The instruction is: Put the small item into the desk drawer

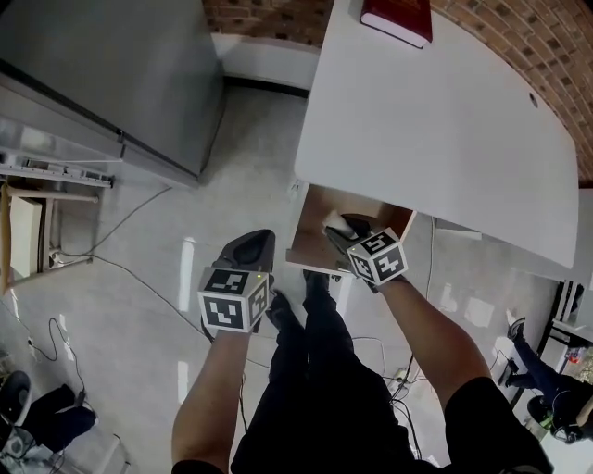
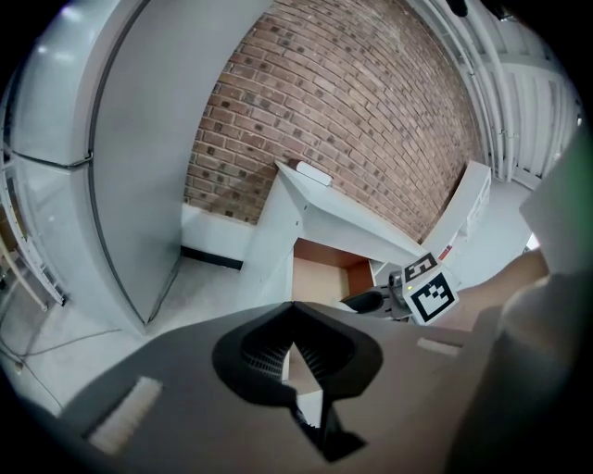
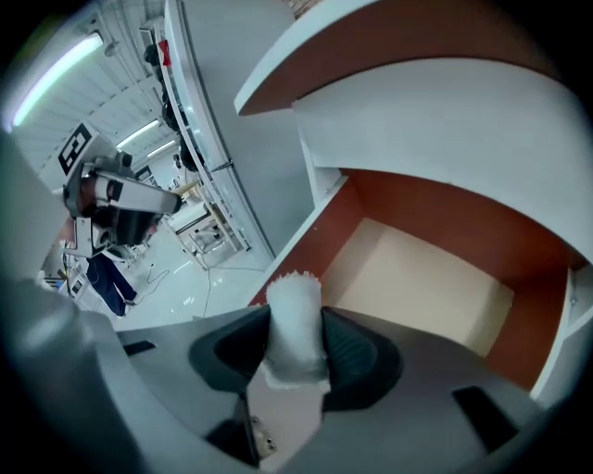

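Observation:
The small item (image 3: pixel 295 319), a white packet with a frayed top edge, is pinched upright between the pads of my right gripper (image 3: pixel 295 341). In the head view that gripper (image 1: pixel 346 228) hangs over the open drawer (image 1: pixel 313 239) under the white desk (image 1: pixel 445 120), with the packet (image 1: pixel 333 219) at its tip. The drawer's pale bottom (image 3: pixel 417 278) lies bare below. My left gripper (image 1: pixel 252 243) floats over the floor to the left of the drawer, its jaws together with nothing between them (image 2: pixel 293 310). From there the drawer (image 2: pixel 320 273) and the right gripper (image 2: pixel 371 301) show ahead.
A red book (image 1: pixel 398 18) lies on the desk's far end. A grey cabinet (image 1: pixel 102 74) stands at the left, a brick wall (image 2: pixel 352 120) behind. Cables (image 1: pixel 111 268) trail across the glossy floor. Another person (image 1: pixel 547 389) sits at the lower right.

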A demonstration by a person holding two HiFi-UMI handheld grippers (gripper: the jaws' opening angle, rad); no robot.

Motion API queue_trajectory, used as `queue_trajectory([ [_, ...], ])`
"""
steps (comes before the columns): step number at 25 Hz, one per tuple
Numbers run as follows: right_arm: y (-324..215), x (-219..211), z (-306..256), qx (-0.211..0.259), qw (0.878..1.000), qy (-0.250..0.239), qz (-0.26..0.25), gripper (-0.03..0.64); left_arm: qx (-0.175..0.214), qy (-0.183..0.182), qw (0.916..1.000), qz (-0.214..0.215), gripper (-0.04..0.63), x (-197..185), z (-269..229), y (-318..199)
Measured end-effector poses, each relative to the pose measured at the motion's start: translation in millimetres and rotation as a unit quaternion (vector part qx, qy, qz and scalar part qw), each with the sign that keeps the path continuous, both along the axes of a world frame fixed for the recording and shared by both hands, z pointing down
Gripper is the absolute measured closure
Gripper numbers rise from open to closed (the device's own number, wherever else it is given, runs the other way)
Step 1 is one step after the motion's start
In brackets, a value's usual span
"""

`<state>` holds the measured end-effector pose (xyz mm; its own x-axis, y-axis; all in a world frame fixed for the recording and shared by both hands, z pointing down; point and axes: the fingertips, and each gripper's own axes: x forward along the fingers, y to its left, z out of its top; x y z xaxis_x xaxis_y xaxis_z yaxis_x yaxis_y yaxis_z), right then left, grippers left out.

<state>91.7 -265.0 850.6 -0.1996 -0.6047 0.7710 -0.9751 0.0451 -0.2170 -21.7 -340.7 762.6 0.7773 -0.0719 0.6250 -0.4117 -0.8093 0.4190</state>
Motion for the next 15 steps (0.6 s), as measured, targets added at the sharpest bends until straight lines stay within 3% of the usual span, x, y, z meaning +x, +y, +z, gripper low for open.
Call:
queue_trajectory([
  [15, -7, 38, 67, -0.060, 0.993, 0.090, -0.041, 0.449, -0.039, -0.027, 0.9988, -0.016, 0.584, -16, 42, 24],
])
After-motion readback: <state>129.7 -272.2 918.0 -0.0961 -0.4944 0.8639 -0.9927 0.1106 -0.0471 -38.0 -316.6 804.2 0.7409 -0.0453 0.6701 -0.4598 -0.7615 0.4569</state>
